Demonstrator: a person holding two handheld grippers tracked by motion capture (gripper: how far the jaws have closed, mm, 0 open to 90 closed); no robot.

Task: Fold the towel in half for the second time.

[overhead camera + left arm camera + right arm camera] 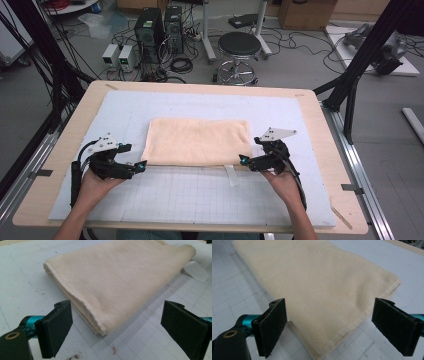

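**Both grippers poised at the near corners of the folded towel**

Here we are at the table, and the cream towel lies folded into a flat rectangle in the middle of the pale gridded mat, its long near edge running along where the plain part of the mat meets the grid. A small white tag pokes out from under that near edge, toward the right.

The left gripper sits low at the towel's near left corner, held in the person's left hand. Its jaws are spread wide with nothing between them. In the left gripper view the two black pads stand well apart, and the towel's layered corner lies just ahead, between them, not touching either pad.

Over on the other side, the right gripper mirrors it at the near right corner, carried by the right hand. Released too: its view shows the pads wide apart, the towel's hemmed corner reaching in between them. Whether a pad brushes the cloth there, I cannot tell.

Both tips point inward, toward each other, along the towel's near edge.
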